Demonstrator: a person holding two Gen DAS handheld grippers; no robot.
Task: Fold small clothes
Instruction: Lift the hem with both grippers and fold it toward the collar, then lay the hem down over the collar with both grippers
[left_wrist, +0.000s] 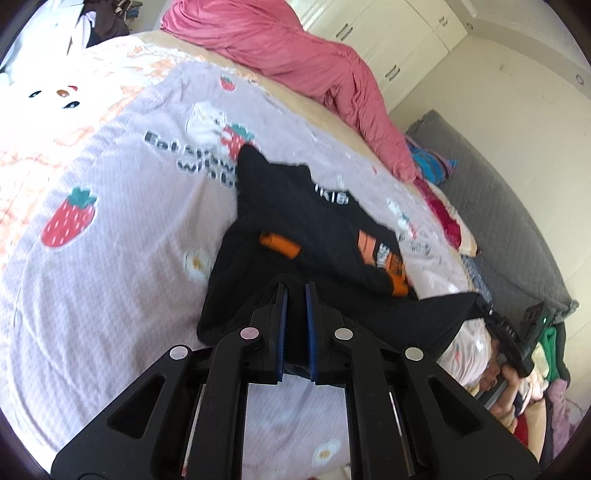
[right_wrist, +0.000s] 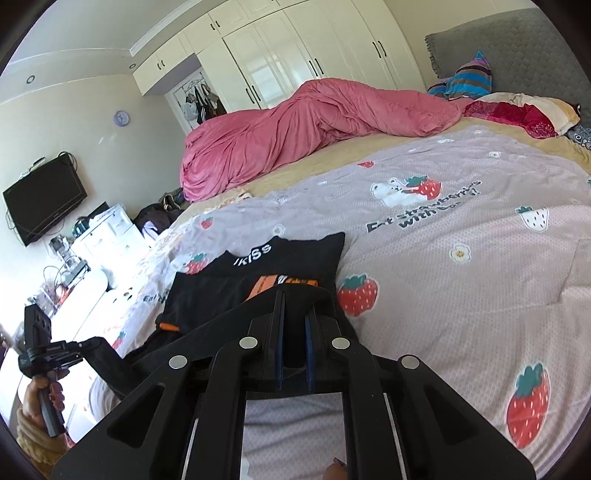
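Observation:
A small black shirt (left_wrist: 295, 206) with orange and white print lies on the bed cover, its near hem lifted off the bed. My left gripper (left_wrist: 295, 291) is shut on that hem, with black cloth pinched between the blue pads. In the right wrist view the same shirt (right_wrist: 258, 266) lies ahead, and my right gripper (right_wrist: 294, 299) is shut on its near edge. The hem stretches taut between the two grippers. Each view shows the other one: the right gripper (left_wrist: 480, 304) at the right edge, the left gripper (right_wrist: 86, 343) at the lower left, both held by hands.
The lilac strawberry-print bed cover (left_wrist: 110, 184) spreads wide around the shirt. A crumpled pink duvet (right_wrist: 295, 129) lies along the far side. Pillows (right_wrist: 517, 110) and a grey headboard (right_wrist: 517, 48) are at one end. White wardrobes (right_wrist: 295, 55) and a wall TV (right_wrist: 44, 203) stand beyond.

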